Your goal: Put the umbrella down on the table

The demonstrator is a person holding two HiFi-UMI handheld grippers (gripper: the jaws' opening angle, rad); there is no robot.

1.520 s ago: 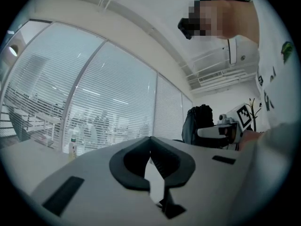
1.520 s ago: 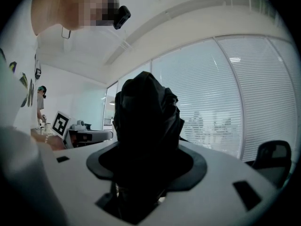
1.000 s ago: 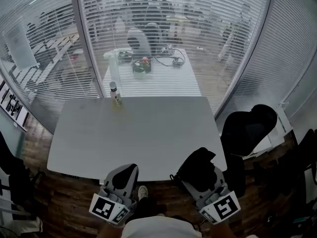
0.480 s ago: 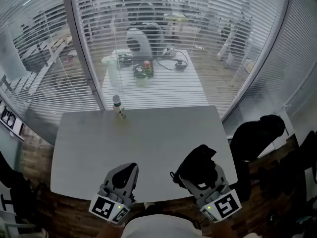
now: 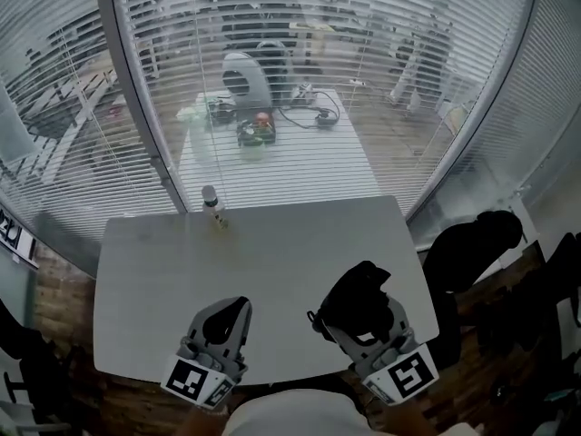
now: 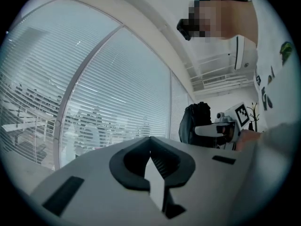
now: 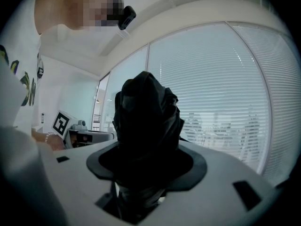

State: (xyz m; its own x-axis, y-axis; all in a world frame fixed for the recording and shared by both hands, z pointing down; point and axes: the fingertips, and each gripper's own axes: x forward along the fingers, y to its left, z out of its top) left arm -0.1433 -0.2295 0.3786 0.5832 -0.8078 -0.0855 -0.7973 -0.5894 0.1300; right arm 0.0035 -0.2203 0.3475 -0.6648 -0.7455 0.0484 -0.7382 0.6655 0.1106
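A black folded umbrella [image 5: 356, 298] sticks out forward from my right gripper [image 5: 365, 314], which is shut on it above the near right part of the grey table [image 5: 272, 252]. In the right gripper view the umbrella [image 7: 148, 119] fills the space between the jaws of the right gripper [image 7: 148, 166] and hides the table ahead. My left gripper [image 5: 225, 309] hovers over the table's near edge, to the left, shut with nothing in it. The left gripper view shows its [image 6: 150, 142] tips meeting, and the umbrella [image 6: 194, 124] off to the right.
A small white bottle [image 5: 212, 205] stands at the table's far left edge. A glass wall with blinds [image 5: 300, 107] runs right behind the table. A black office chair [image 5: 472, 243] stands beside the table's right edge.
Both grippers have moved forward from in front of the table to over its near edge. The umbrella has stayed in the right gripper. The table lies closer under the camera.
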